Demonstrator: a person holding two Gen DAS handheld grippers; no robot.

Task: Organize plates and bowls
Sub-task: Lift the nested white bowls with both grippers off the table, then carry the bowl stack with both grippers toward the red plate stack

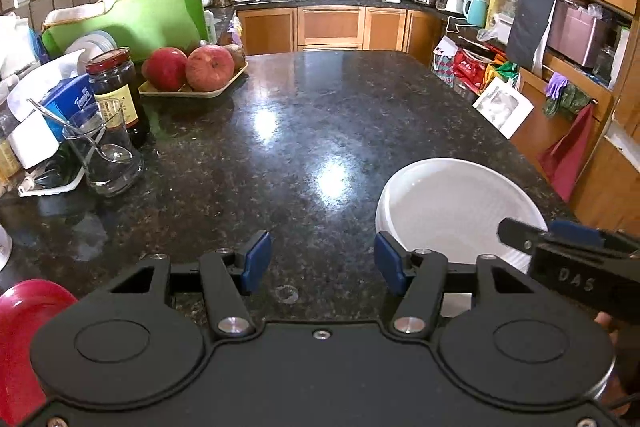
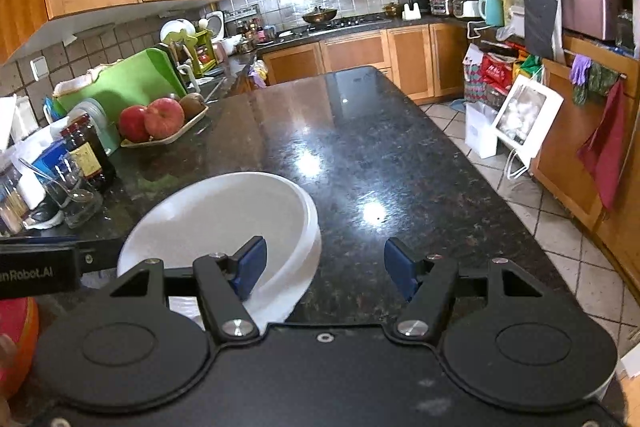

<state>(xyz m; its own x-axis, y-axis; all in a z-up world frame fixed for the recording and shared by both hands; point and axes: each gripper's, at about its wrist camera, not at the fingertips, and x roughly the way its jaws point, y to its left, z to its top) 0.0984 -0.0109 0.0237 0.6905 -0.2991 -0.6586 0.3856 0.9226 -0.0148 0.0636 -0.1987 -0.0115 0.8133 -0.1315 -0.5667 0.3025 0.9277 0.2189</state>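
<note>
Crockery for the task is found near the front edge of the dark speckled granite countertop (image 2: 360,147): a wide, shallow white ceramic bowl (image 2: 224,223), seemingly nested on another white dish whose rim shows beneath it, though the number of pieces cannot be told. A red bowl-like dish (image 1: 20,339) is glimpsed at the lower left of the left wrist view, mostly hidden behind the tool.

Both tools are held with jaws apart and nothing between them. The right gripper (image 2: 325,269) is placed so that its left blue pad (image 2: 250,267) lies over the near inside of the white bowl while the other pad hangs over bare stone; the near-right rim thus runs between the fingers. The left gripper (image 1: 322,263) is held over bare countertop, with the bowl (image 1: 456,207) just beside its right pad and ahead to the right.

The right gripper is judged the nearer and better set: the rim is already straddled, so a closing pinch may be all the next move calls for. Being round, the bowl offers no long axis; only the rim's local direction matters.

Clutter — a dark glass jar (image 1: 114,87), a tray of red apples (image 1: 192,71) — stands well apart to the left.
</note>
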